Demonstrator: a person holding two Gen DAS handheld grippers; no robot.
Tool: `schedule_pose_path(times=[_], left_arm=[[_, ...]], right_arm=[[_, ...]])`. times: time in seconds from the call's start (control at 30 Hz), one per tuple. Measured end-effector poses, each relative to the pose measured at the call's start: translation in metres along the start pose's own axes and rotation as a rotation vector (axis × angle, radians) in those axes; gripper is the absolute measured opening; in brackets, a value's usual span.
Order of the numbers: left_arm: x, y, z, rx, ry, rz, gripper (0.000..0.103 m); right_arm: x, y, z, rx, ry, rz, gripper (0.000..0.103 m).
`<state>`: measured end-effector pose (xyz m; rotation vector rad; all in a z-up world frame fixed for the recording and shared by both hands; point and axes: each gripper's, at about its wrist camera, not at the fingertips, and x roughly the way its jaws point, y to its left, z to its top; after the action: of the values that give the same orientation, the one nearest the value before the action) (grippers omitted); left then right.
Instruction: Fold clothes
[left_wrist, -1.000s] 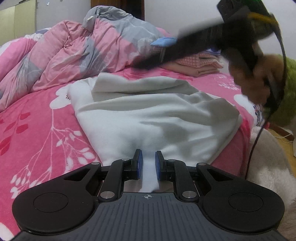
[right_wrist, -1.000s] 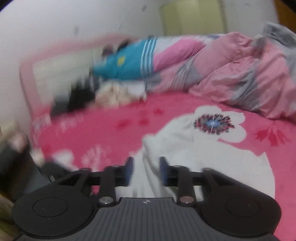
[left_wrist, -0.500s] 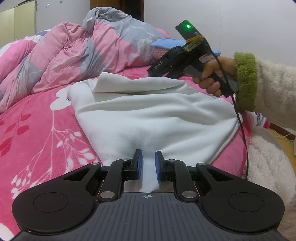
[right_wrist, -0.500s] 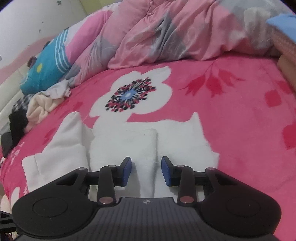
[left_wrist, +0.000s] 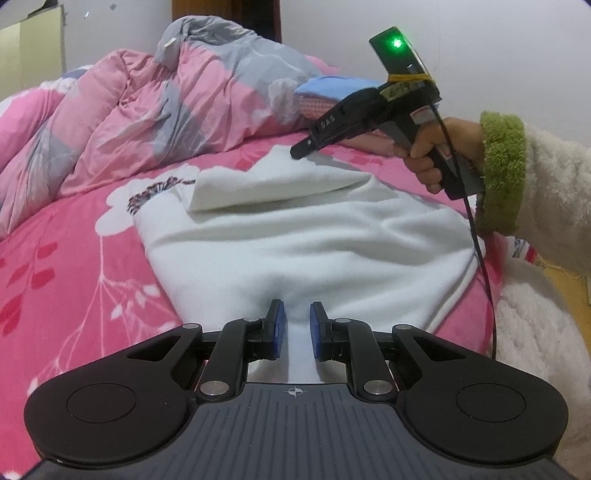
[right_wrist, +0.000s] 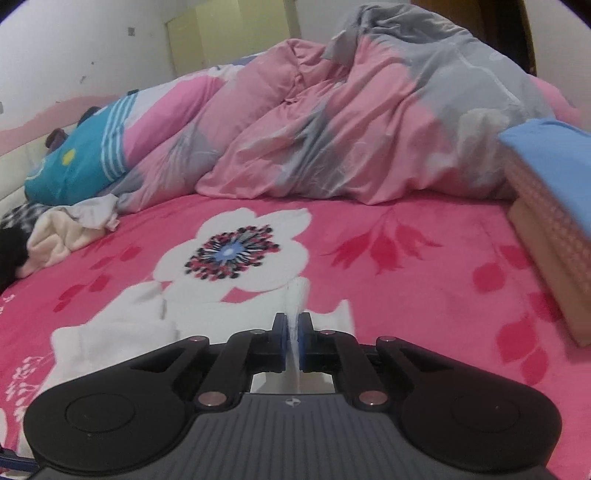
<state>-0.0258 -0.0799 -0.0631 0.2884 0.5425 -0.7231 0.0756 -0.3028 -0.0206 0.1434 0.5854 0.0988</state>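
The white garment (left_wrist: 295, 236) lies spread on the bed (left_wrist: 74, 258), over the pink flowered cover, with one part folded back on itself at the far end. The left tongs (left_wrist: 294, 330) have their blue pads a little apart, with a ridge of the white cloth standing between them — whether the pads press it, I cannot tell. The right tongs (right_wrist: 291, 341) are nearly closed and pinch a thin fold of the same garment at its far edge. A hand (left_wrist: 439, 155) in a fluffy sleeve with a green cuff holds the right tool. Behind, a pink and grey quilt (right_wrist: 351, 118) is heaped, and a stack of folded clothes (right_wrist: 554, 221) stands at the right — a blue piece on top.
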Motion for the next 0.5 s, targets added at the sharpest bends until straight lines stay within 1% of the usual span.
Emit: schedule_pose_path(times=[0.23,0.3,0.33,0.4,0.5], left_arm=[[0.008,-0.003,0.007,0.033,0.003,-0.003,0.015],[0.011,-0.003,0.007,0.04,0.007,-0.005,0.015],[0.012,-0.003,0.006,0.042,0.007,-0.007,0.015],[0.013,-0.003,0.006,0.044,0.006,-0.01,0.015],[0.013,-0.003,0.006,0.044,0.01,-0.013,0.015]], right_arm=[[0.005,-0.009,-0.004,-0.007,-0.018,-0.035,0.004],[0.013,-0.012,-0.008,-0.013,-0.001,-0.041,0.004],[0.02,-0.015,-0.011,-0.006,0.024,-0.039,0.005],[0.031,-0.022,-0.018,0.025,0.06,-0.025,0.005],[0.022,-0.037,-0.015,0.131,0.051,0.017,0.006]])
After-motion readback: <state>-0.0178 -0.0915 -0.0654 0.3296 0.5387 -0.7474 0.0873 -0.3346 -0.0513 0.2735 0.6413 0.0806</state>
